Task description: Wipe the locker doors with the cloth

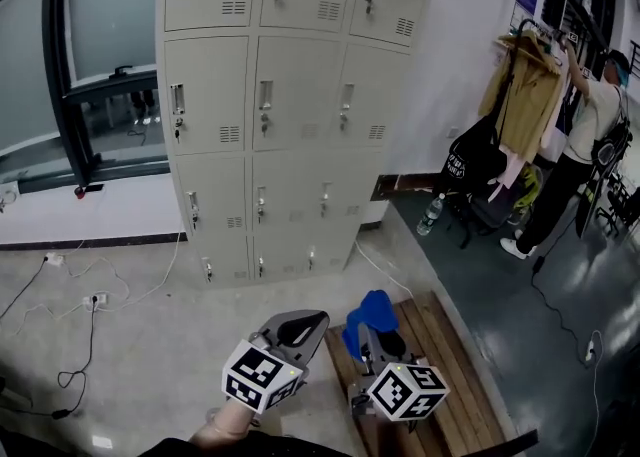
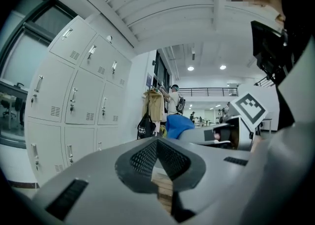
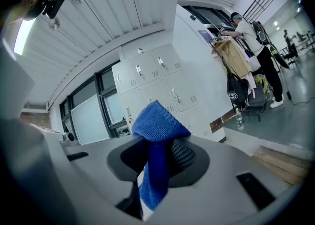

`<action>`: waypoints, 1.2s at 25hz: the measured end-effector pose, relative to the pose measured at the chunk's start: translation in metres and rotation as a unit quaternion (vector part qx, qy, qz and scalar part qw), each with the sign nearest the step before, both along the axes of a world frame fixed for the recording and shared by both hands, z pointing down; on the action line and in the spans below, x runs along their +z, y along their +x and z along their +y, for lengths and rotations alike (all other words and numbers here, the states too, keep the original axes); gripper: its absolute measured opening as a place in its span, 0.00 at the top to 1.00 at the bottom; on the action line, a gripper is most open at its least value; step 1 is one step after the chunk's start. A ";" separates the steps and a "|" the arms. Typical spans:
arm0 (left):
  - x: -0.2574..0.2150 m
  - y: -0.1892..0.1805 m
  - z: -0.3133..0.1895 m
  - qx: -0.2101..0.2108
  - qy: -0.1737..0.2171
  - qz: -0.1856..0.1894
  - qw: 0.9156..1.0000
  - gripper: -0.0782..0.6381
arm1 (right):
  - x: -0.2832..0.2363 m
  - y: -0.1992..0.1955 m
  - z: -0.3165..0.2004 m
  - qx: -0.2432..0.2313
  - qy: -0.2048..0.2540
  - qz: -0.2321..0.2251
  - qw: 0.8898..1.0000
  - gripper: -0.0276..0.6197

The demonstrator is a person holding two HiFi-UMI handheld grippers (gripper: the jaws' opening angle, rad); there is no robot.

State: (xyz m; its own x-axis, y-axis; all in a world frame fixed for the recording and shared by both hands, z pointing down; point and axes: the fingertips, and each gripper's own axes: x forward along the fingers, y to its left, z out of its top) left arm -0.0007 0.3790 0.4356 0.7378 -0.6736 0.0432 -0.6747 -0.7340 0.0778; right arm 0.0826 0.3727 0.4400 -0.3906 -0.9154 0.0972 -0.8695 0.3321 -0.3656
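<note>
A pale speckled floor (image 1: 150, 345) runs up to a white wall with dark-framed windows (image 1: 100, 55) on the left. Against that wall stands the bank of pale grey metal lockers (image 1: 290, 95), three columns wide, its doors facing the camera. Loose cables (image 1: 80, 305) trail over the floor to its left. Far to the right, a person (image 1: 585, 135) stands at a rack of hanging clothes (image 1: 520, 95).

A slatted wooden bench (image 1: 450, 345) lies beneath the right gripper (image 3: 160, 146), whose fingers are clamped on the blue knitted cloth (image 3: 158, 120). The cloth is folded over the fingertips and droops down between them, so its long axis hangs roughly vertical. The left gripper (image 2: 157, 143) sits just beside it, fingers closed tip to tip with nothing between them.

Both grippers point towards the lockers, which lie ahead and well apart from them — no door is within touch yet. The right gripper carries the cloth, so the wiping falls to it. It sits a little right of the bank's middle, and the bottom row of doors looks nearest. The next move would likely be a forward carry until the bunched top of the cloth meets a door face, while keeping clear of the small handles and vents — the drooping tail could snag on them.
</note>
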 end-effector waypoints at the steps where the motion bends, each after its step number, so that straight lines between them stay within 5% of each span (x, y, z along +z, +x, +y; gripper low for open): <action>1: 0.000 0.002 -0.006 0.000 0.000 0.004 1.000 0.88 | -0.003 0.000 -0.005 -0.002 0.005 0.001 1.000 0.82; 16: -0.006 0.036 -0.161 0.063 -0.003 0.005 0.998 0.88 | -0.014 0.018 -0.148 0.046 0.014 -0.009 0.999 0.82; 30: -0.032 0.019 -0.322 0.081 0.009 0.009 0.997 0.88 | -0.029 0.003 -0.298 0.072 0.006 -0.014 0.997 0.82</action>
